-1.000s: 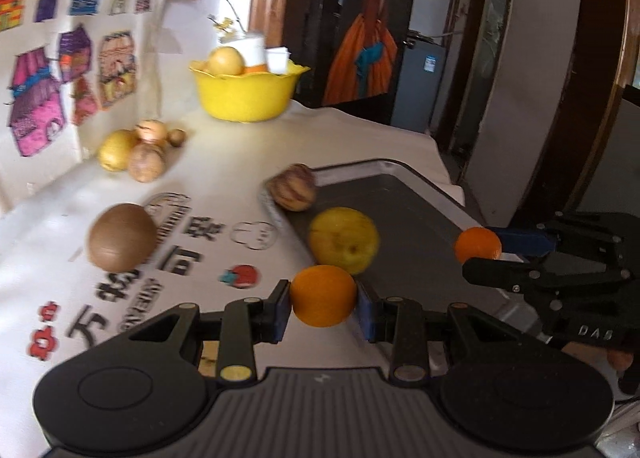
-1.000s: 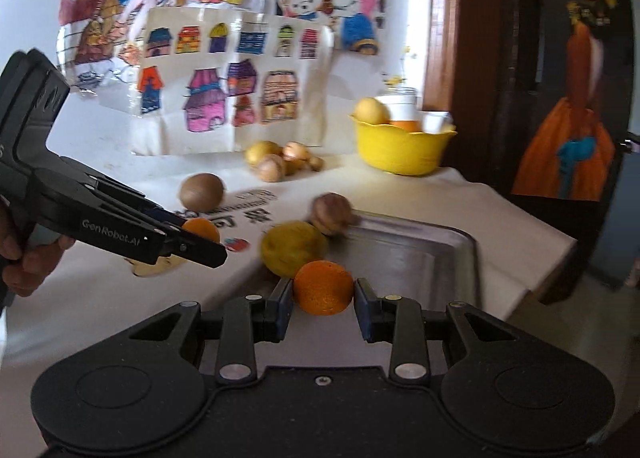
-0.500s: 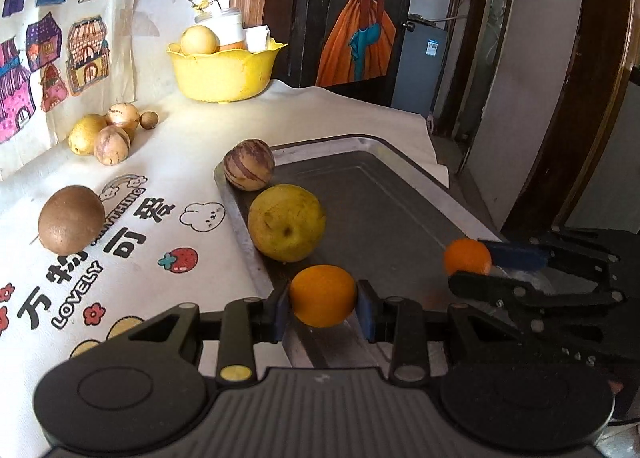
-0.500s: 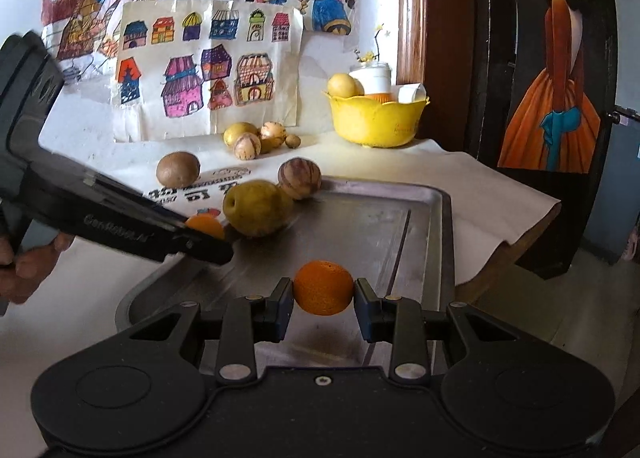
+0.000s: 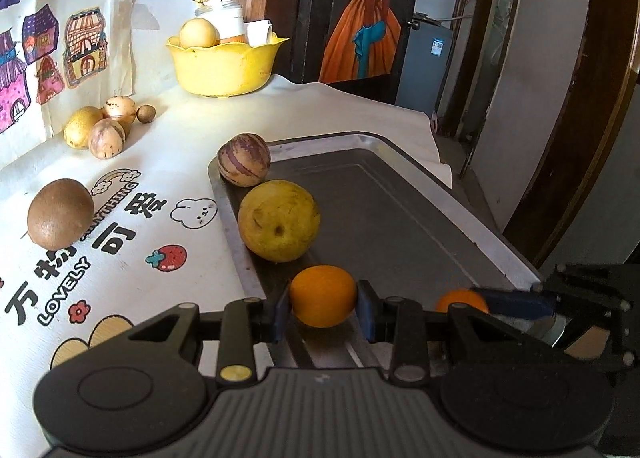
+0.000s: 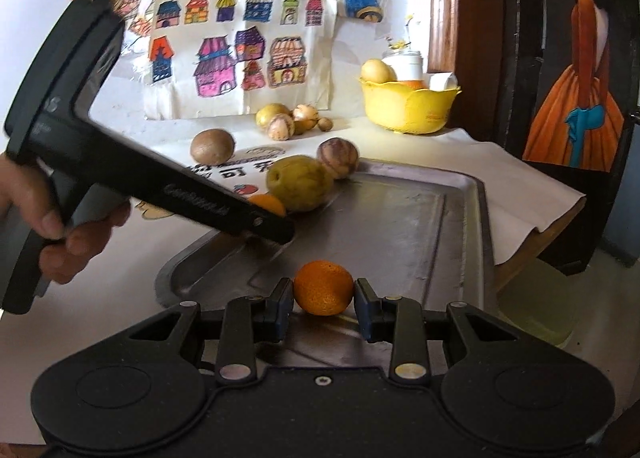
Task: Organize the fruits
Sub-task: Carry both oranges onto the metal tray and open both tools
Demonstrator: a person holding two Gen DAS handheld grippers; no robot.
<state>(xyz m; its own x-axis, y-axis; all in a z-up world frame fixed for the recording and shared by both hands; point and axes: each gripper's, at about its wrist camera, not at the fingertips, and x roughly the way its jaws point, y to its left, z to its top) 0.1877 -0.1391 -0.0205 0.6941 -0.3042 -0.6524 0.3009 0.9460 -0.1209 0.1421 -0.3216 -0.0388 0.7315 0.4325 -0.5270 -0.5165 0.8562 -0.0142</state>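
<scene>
So far, only part of the sorting looks done. At the far left of the tabletop (image 5: 132, 298), near its back edge, a brown round fruit (image 5: 60, 214) lies alone on the printed cloth, and a small cluster of fruits (image 5: 102, 126) waits against the wall beyond it; none of these has reached the metal tray (image 5: 400, 218). A yellow bowl (image 5: 224, 62) with one pale fruit in it stands at the far back edge.

On the tray's left edge sit a striped fruit (image 5: 244, 160) at the far corner and a big yellow-green fruit (image 5: 279, 220) just beside it, apparently already placed. Next in that line, at the tray's near left corner, the left gripper (image 5: 323, 296) is clenched on an orange (image 5: 323, 295), low over the tray floor; whether it touches the floor I cannot tell.

Further right, toward the tray's near edge, the right gripper (image 6: 323, 294) grasps a second orange (image 6: 323, 294) the same way. I judge both oranges are about to be set down, and the loose fruits on the cloth remain to be brought over.
</scene>
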